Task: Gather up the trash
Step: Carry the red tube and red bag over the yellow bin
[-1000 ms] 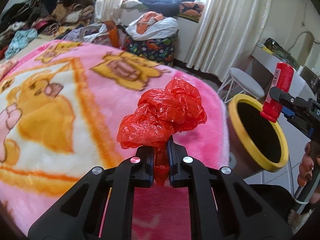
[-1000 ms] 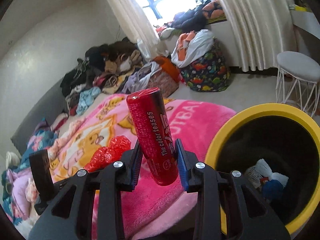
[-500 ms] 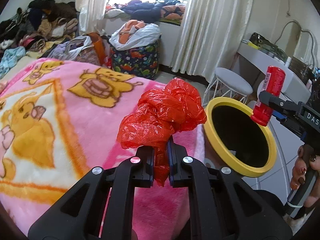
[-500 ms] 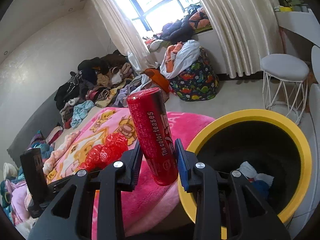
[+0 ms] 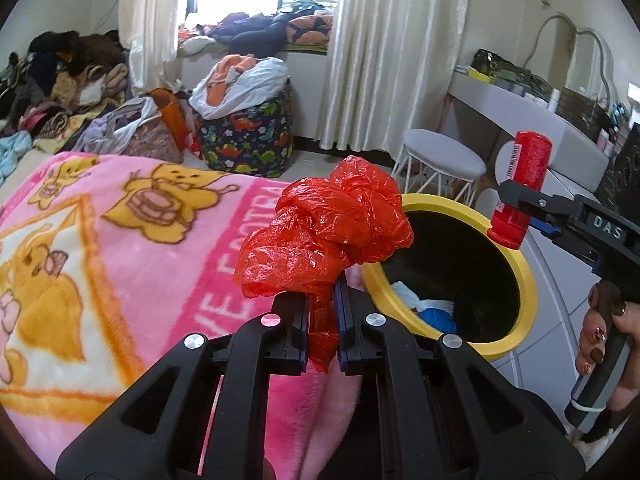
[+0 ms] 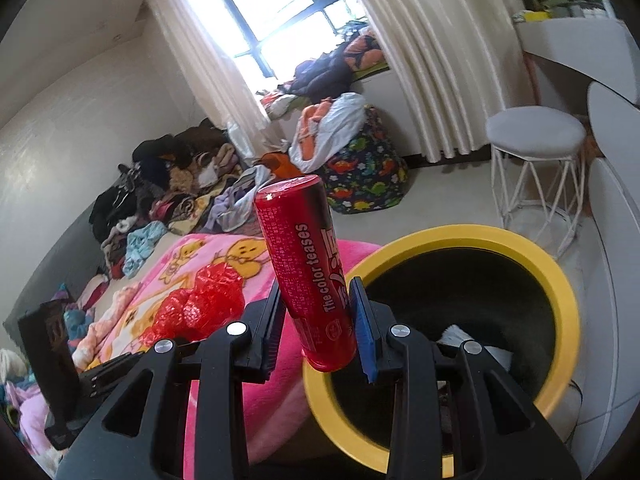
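My left gripper (image 5: 323,320) is shut on a crumpled red plastic bag (image 5: 324,236), held over the edge of the pink blanket just left of the bin. The yellow-rimmed trash bin (image 5: 516,264) has a dark inside with white and blue trash at the bottom. My right gripper (image 6: 318,320) is shut on a red tube (image 6: 308,268), held upright over the bin's near-left rim (image 6: 560,280). In the left wrist view that red tube (image 5: 522,190) and the right gripper (image 5: 516,200) hang above the bin's far right rim. The red bag (image 6: 200,304) shows at left in the right wrist view.
A pink cartoon blanket (image 5: 100,248) covers the bed on the left. A white round stool (image 5: 440,160) and a white desk (image 5: 520,108) stand behind the bin. A dinosaur-print bag (image 5: 248,136) and piles of clothes (image 6: 160,200) lie by the window. A hand (image 5: 604,344) grips the right handle.
Both grippers have moved toward the bin with their loads. The bin looms larger and more central in both views, and the tube now hangs over its rim.
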